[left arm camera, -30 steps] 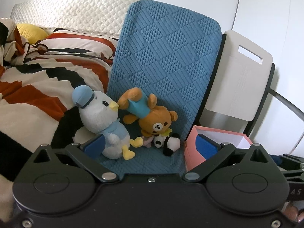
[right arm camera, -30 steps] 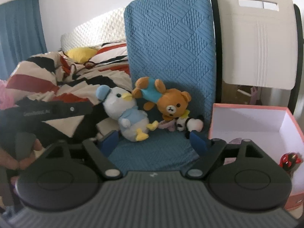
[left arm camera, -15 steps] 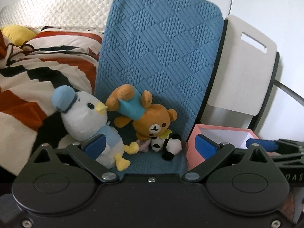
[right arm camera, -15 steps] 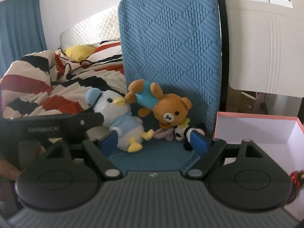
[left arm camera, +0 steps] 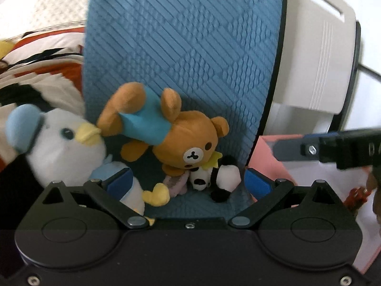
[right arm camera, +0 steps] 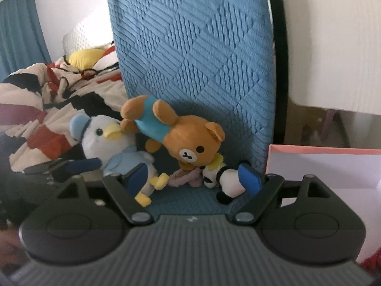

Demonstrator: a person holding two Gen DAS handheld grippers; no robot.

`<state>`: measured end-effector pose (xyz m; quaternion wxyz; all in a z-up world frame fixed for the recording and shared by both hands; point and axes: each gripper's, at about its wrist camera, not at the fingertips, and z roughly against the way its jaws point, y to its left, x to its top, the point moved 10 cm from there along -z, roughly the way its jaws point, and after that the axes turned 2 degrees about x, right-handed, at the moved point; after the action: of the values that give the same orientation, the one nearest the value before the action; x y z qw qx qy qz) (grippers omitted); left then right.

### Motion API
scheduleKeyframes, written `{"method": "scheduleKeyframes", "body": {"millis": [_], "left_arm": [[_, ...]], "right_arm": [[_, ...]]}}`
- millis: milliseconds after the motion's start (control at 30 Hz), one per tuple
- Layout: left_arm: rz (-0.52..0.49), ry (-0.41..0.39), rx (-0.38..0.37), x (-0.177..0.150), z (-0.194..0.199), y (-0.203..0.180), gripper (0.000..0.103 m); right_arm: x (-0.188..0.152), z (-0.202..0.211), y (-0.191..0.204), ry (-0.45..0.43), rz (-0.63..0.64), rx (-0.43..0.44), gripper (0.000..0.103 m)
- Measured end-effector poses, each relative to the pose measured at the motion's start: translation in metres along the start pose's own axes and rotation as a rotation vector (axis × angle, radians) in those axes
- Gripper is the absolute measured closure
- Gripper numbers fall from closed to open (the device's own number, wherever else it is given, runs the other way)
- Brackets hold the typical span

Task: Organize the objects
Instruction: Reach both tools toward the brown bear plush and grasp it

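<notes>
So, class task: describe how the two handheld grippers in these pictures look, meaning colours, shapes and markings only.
The left gripper has a smooth matte black body with two round discs, silver screws, black linkage bars and blue pads on its jaws. The right gripper has the same shape, but its grey-black body is ribbed with fine ridges and bears a small white mark at centre. No cables or sleeves are visible.

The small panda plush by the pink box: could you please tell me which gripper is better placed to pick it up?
Probably the right gripper: its open jaws frame the panda plush, one finger right beside it. The left gripper sits nearer the duck plush.
</notes>
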<state>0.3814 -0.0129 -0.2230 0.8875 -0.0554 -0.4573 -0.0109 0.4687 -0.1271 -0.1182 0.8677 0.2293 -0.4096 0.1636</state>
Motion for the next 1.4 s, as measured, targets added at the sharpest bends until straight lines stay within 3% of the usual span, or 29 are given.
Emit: {"method": "scheduleKeyframes", "body": {"millis": [367, 633, 833, 1033, 1100, 1200, 1400], "left_arm": [[0.006, 0.150, -0.081, -0.008, -0.087, -0.005, 0.007], [0.029, 0.247, -0.064, -0.024, -0.138, 0.000, 0.015], [0.021, 0.267, -0.055, -0.031, -0.155, 0.005, 0.026], [0.013, 0.284, -0.025, -0.038, -0.170, 0.010, 0.053], [0.014, 0.282, -0.013, -0.040, -0.174, 0.014, 0.057], [0.005, 0.297, 0.005, -0.044, -0.179, 0.017, 0.070], [0.138, 0.316, -0.047, -0.043, -0.175, 0.026, 0.073]], "right_arm": [[0.025, -0.078, -0.016, 0.057, 0.038, 0.058, 0.019], [0.029, -0.123, -0.019, 0.112, 0.076, 0.051, 0.019], [0.030, -0.144, -0.021, 0.144, 0.063, 0.060, 0.019], [0.030, -0.159, -0.020, 0.160, 0.031, 0.093, 0.019], [0.029, -0.162, -0.019, 0.162, 0.031, 0.089, 0.020], [0.030, -0.161, -0.018, 0.152, 0.030, 0.084, 0.031], [0.042, -0.138, -0.012, 0.091, 0.057, 0.022, 0.057]]}}
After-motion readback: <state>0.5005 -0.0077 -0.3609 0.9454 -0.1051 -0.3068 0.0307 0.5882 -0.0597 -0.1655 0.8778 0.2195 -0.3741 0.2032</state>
